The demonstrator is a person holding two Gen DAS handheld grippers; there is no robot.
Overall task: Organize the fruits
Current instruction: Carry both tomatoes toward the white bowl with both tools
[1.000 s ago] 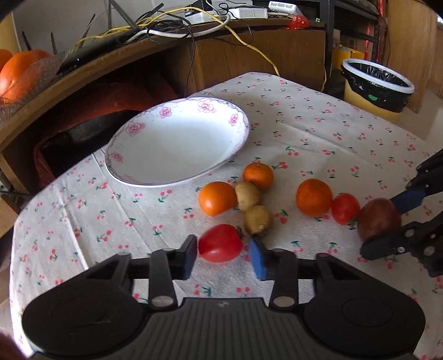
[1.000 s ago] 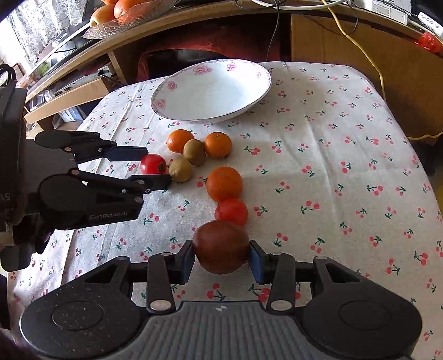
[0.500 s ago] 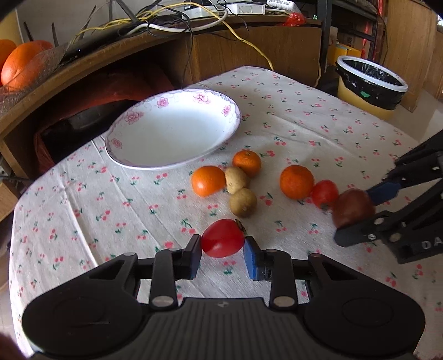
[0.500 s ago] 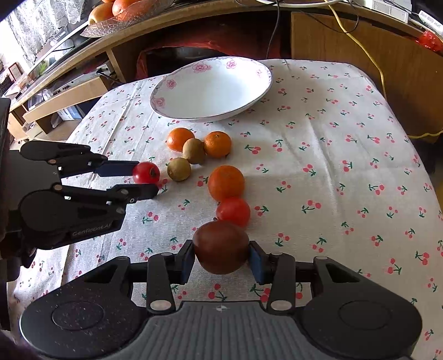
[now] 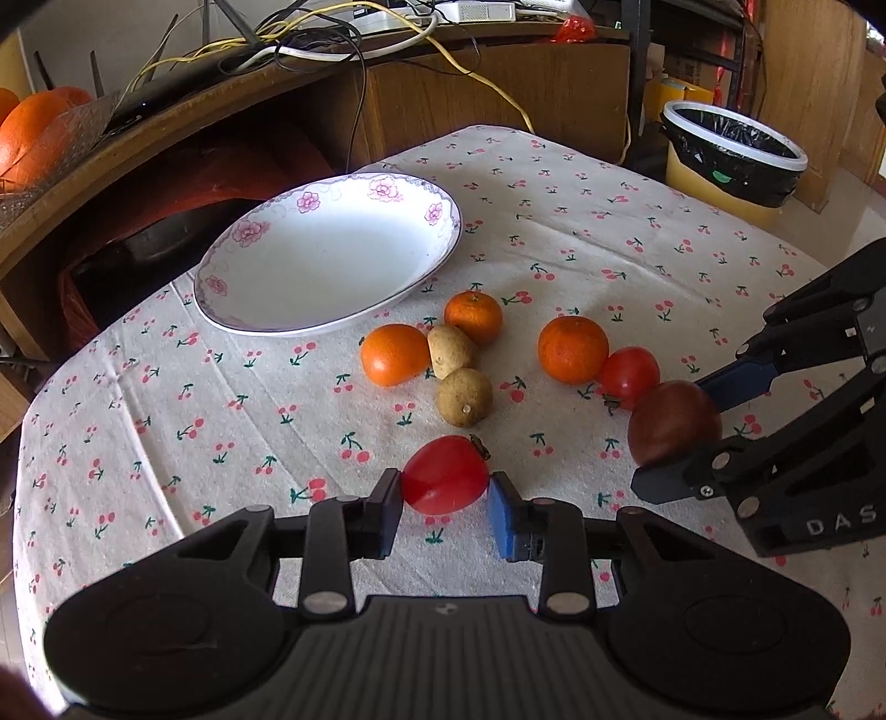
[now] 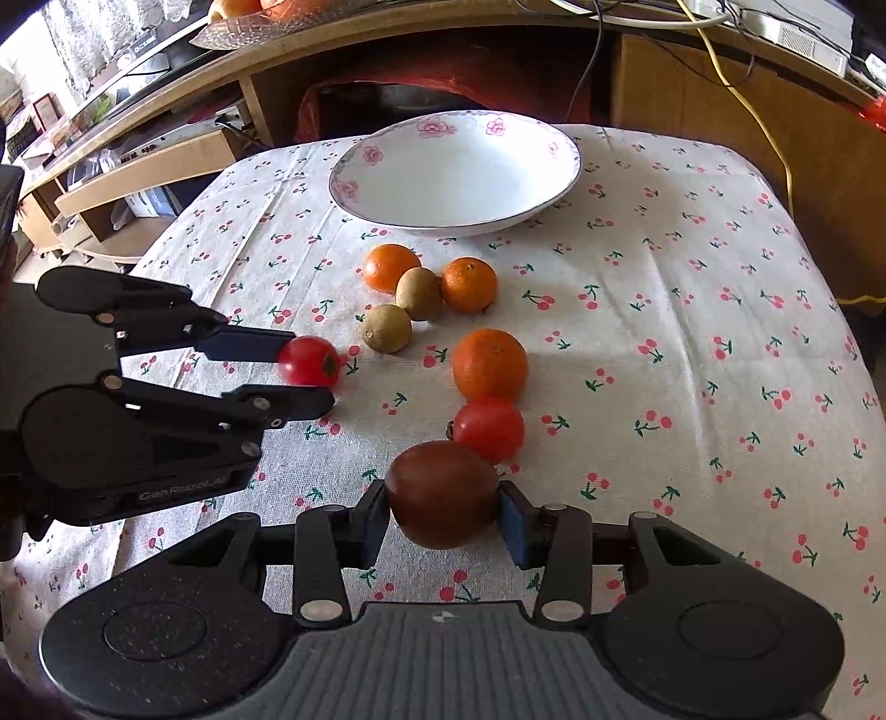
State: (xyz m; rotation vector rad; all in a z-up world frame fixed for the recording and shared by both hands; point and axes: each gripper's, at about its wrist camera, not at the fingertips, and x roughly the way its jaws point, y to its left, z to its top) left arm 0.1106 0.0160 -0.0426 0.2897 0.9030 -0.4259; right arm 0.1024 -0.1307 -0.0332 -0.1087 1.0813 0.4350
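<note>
A tomato (image 5: 446,475) is clamped in the left gripper (image 5: 444,512), a dark fruit (image 6: 442,494) in the right gripper (image 6: 443,518) (both near). Both should be carried level to the far plate (image 5: 266,324), clearing loose fruit.

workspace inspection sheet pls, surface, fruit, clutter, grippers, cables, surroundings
surface: cherry-print tablecloth over the table.
job's things: white flowered plate with nothing in it; three oranges, two kiwis and one red tomato loose on the cloth.
clutter: nothing seen on the cloth.
grippers: left gripper shut on a small red tomato; right gripper shut on a dark brown-red fruit.
cables: yellow and white cables on the wooden shelf behind.
surroundings: lined bin, glass fruit bowl.
</note>
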